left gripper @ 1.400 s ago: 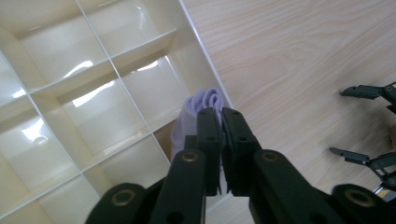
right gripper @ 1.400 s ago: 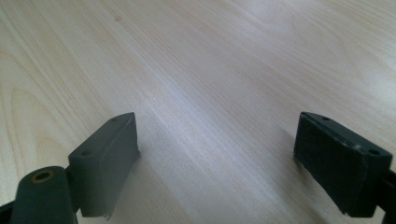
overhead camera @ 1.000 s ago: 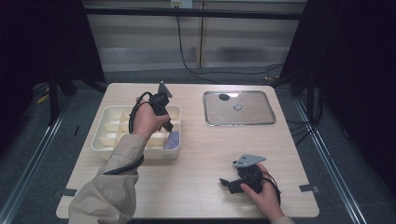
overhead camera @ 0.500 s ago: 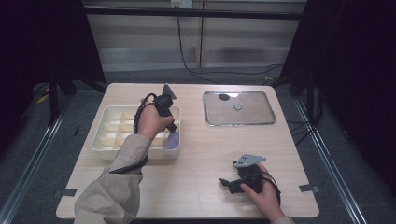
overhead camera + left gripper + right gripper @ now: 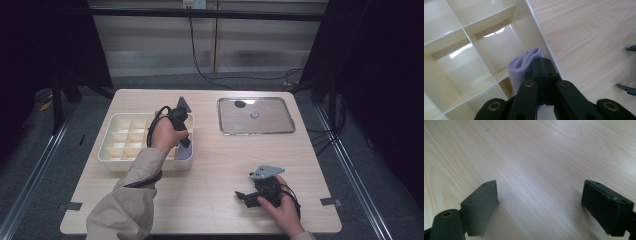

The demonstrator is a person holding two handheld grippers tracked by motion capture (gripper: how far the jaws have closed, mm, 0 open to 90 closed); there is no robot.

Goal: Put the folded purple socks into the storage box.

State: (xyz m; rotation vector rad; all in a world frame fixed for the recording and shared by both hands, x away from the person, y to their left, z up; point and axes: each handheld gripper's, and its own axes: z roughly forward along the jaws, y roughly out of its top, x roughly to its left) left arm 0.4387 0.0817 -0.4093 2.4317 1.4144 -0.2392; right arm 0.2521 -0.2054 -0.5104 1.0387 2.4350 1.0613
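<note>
- The left gripper (image 5: 541, 72) is clamping its jaws on a lilac folded cloth (image 5: 524, 62), holding it in a corner compartment of the cream divided tray (image 5: 115, 150).
- The right gripper (image 5: 540, 205) is resting on the bench (image 5: 210, 185), jaws gaping apart with nothing between them.

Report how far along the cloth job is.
Done: the lavender cloth is gripped and carried to the cream divided tray. In hand: the left gripper is shut on it, lowering it into a compartment at the tray's corner by the table edge. Left: release it and withdraw. The right gripper rests open on the wooden table.
</note>
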